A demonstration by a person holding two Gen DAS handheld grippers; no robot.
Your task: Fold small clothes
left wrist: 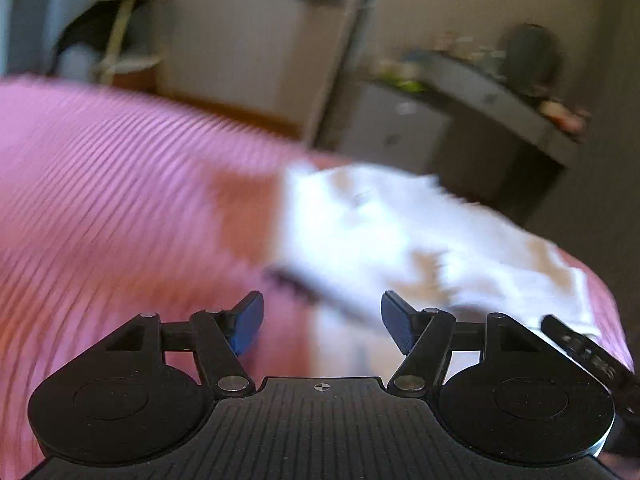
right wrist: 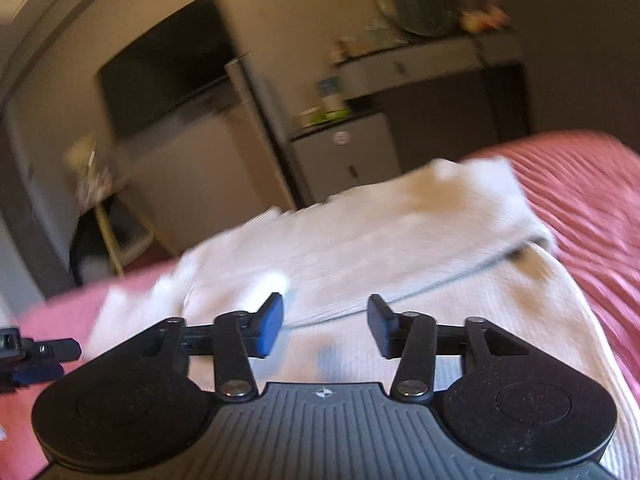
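A small white garment (left wrist: 400,236) lies on a pink striped bedspread (left wrist: 100,184). In the right wrist view the garment (right wrist: 360,248) is partly folded, with one layer laid over another. My left gripper (left wrist: 322,326) is open and empty, just above the garment's near left edge. My right gripper (right wrist: 325,326) is open and empty, low over the middle of the garment. The left gripper's tip shows at the left edge of the right wrist view (right wrist: 36,350). Both views are blurred.
Beyond the bed stand a white fridge (right wrist: 192,160), a small white cabinet (right wrist: 344,152) and a shelf with bottles and a round dish (right wrist: 420,0). The pink bedspread (right wrist: 592,200) extends right of the garment.
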